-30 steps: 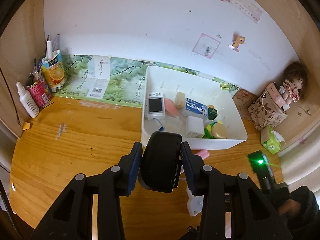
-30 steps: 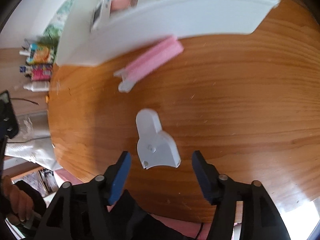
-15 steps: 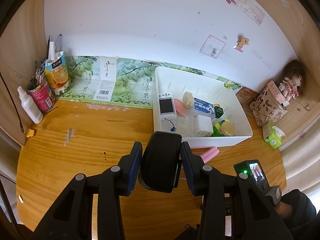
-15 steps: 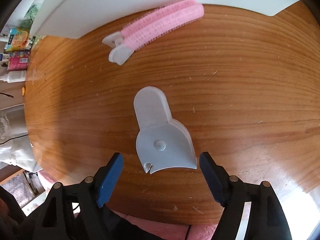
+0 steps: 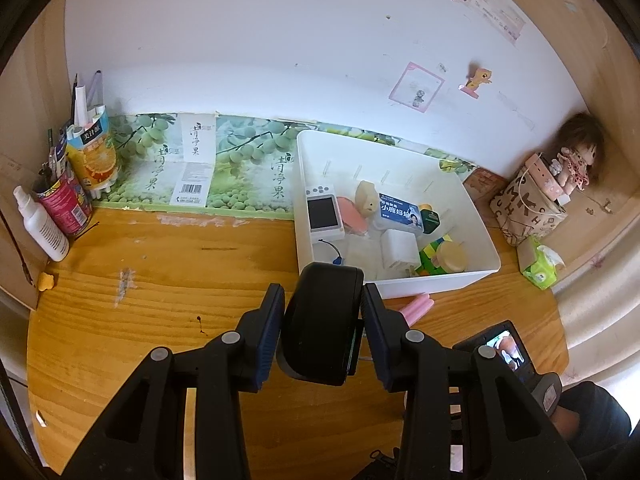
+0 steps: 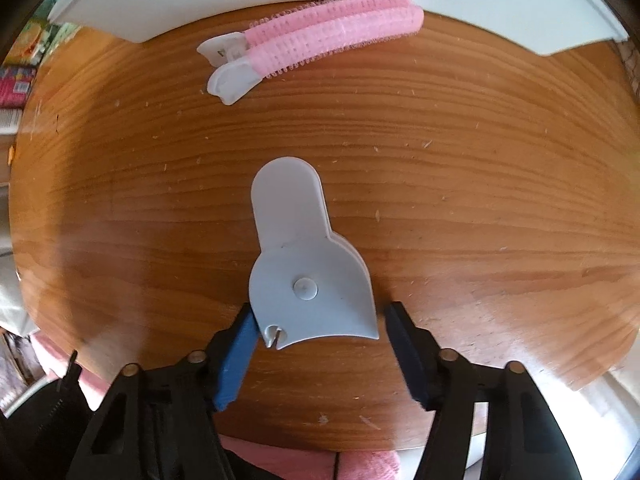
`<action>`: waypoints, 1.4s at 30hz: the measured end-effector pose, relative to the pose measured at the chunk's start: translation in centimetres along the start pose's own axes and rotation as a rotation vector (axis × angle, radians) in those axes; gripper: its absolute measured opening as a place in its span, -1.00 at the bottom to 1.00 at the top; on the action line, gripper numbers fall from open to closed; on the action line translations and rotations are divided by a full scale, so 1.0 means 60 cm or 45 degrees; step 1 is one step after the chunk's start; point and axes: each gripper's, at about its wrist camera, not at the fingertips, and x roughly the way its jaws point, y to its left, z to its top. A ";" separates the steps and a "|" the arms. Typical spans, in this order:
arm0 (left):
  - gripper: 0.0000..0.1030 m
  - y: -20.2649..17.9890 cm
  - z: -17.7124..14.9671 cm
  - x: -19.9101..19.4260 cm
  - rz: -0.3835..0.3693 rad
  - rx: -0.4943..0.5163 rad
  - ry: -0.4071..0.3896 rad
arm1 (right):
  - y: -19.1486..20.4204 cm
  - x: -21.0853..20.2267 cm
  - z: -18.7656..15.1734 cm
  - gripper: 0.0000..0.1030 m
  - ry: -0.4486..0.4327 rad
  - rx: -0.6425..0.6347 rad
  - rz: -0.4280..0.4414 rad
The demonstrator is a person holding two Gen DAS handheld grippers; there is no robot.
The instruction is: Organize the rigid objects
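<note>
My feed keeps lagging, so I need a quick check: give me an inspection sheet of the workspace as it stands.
Surface: wooden desk, scratched, a pale scuff toward the left.
Job's things: white bin partly filled with small items; pink hair clip on the desk against the bin's near wall; white plastic piece flat on the desk.
Clutter: spray bottle, pen cups, tissue pack, doll on a paper bag.
Grippers: left gripper shut on a black rounded object; right gripper closing around the white plastic piece, one of its fingers at the edge, the other apart.
Cables: nothing seen.
Surroundings: white wall with stickers, wooden side panels.
</note>
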 end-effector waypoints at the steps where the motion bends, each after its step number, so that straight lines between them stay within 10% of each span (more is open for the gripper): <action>1: -0.17 0.000 0.001 0.000 0.000 0.000 0.002 | -0.006 0.000 -0.008 0.16 -0.005 -0.015 -0.001; 17: -0.17 -0.042 0.015 0.025 -0.010 0.000 0.001 | -0.002 -0.083 -0.038 0.12 -0.148 -0.194 0.069; 42: -0.17 -0.140 0.101 0.100 -0.006 -0.081 -0.084 | -0.093 -0.338 0.011 0.11 -0.716 -0.455 0.203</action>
